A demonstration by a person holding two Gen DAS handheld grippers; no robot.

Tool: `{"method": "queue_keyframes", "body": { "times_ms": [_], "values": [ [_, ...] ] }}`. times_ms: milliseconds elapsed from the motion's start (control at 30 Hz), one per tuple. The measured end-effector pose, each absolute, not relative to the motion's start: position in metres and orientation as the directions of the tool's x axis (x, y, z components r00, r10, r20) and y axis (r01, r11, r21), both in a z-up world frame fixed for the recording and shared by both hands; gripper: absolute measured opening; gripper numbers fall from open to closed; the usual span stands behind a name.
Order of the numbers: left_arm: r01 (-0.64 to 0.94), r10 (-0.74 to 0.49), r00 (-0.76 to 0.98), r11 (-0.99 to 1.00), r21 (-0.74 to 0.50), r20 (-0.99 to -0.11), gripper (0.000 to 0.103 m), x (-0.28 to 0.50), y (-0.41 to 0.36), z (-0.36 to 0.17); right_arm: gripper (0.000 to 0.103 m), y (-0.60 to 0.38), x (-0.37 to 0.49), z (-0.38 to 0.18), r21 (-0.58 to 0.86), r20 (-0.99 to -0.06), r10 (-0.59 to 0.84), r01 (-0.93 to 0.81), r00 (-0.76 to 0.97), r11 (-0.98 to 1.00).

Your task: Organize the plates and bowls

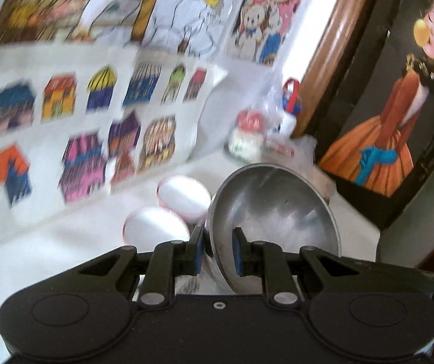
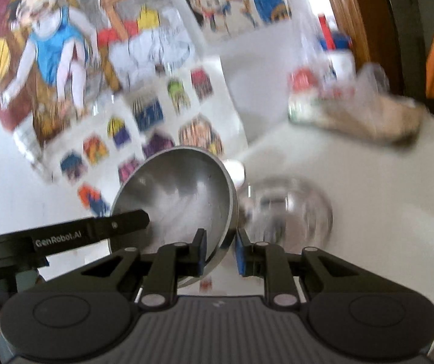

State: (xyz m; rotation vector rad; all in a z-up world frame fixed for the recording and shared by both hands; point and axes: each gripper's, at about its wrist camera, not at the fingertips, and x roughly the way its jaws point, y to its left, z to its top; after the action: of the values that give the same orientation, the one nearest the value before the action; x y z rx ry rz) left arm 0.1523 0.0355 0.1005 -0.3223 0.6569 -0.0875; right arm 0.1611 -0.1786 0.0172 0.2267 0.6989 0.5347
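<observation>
A steel bowl (image 1: pixel 277 212) hangs tilted above the white table, held at its rim from two sides. My left gripper (image 1: pixel 218 248) is shut on the near rim, one pad outside the wall and one inside. In the right wrist view the same bowl (image 2: pixel 180 194) has its rim pinched by my right gripper (image 2: pixel 220 251), and a black finger (image 2: pixel 120 223) of the left gripper reaches in over the bowl's left edge. Two white bowls with pink rims (image 1: pixel 183 197) (image 1: pixel 156 224) sit on the table behind. A second steel bowl (image 2: pixel 286 212), blurred, rests to the right.
Colourful drawings (image 1: pixel 80 115) lean against the wall behind the table (image 1: pixel 80 236). A clear plastic bag with small jars (image 1: pixel 253 133) lies at the back right. A dark framed picture (image 1: pixel 399 106) of a figure in an orange dress stands at the right.
</observation>
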Motion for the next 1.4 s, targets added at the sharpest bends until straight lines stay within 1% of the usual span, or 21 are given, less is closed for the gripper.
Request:
{"method": "queue_keyframes", "body": {
  "times_ms": [200, 333, 467, 633, 1033, 1267, 1400],
  "values": [
    [-0.014, -0.192, 0.756, 0.951, -0.309, -0.625, 0.023, 0.114, 0.033, 0.062, 0.023, -0.176, 0.134, -0.019, 0.369, -0.622, 0.519, -0.365, 0.587, 0.855],
    [-0.027, -0.211, 0.721, 0.943, -0.332, -0.659, 0.023, 0.106, 0.036, 0.043, 0.023, -0.180, 0.126, -0.029, 0.374, -0.643, 0.519, -0.361, 0.563, 0.854],
    [-0.036, -0.224, 0.701, 0.937, -0.346, -0.677, 0.023, 0.102, 0.037, 0.032, 0.024, -0.181, 0.123, -0.033, 0.371, -0.663, 0.517, -0.363, 0.541, 0.855],
    [-0.022, -0.218, 0.694, 0.946, -0.323, -0.686, 0.025, 0.102, 0.032, 0.030, 0.024, -0.180, 0.126, -0.037, 0.376, -0.676, 0.513, -0.352, 0.529, 0.857],
    [-0.035, -0.230, 0.651, 0.943, -0.331, -0.723, 0.025, 0.116, 0.032, 0.017, 0.024, -0.177, 0.140, -0.046, 0.390, -0.691, 0.513, -0.335, 0.509, 0.858],
    [-0.045, -0.237, 0.642, 0.938, -0.344, -0.729, 0.025, 0.121, 0.037, 0.008, 0.028, -0.180, 0.142, -0.044, 0.418, -0.657, 0.546, -0.351, 0.520, 0.838],
    [-0.031, -0.255, 0.640, 0.934, -0.355, -0.725, 0.028, 0.123, 0.039, 0.006, 0.029, -0.182, 0.142, -0.044, 0.427, -0.636, 0.560, -0.362, 0.531, 0.829]
  ]
}}
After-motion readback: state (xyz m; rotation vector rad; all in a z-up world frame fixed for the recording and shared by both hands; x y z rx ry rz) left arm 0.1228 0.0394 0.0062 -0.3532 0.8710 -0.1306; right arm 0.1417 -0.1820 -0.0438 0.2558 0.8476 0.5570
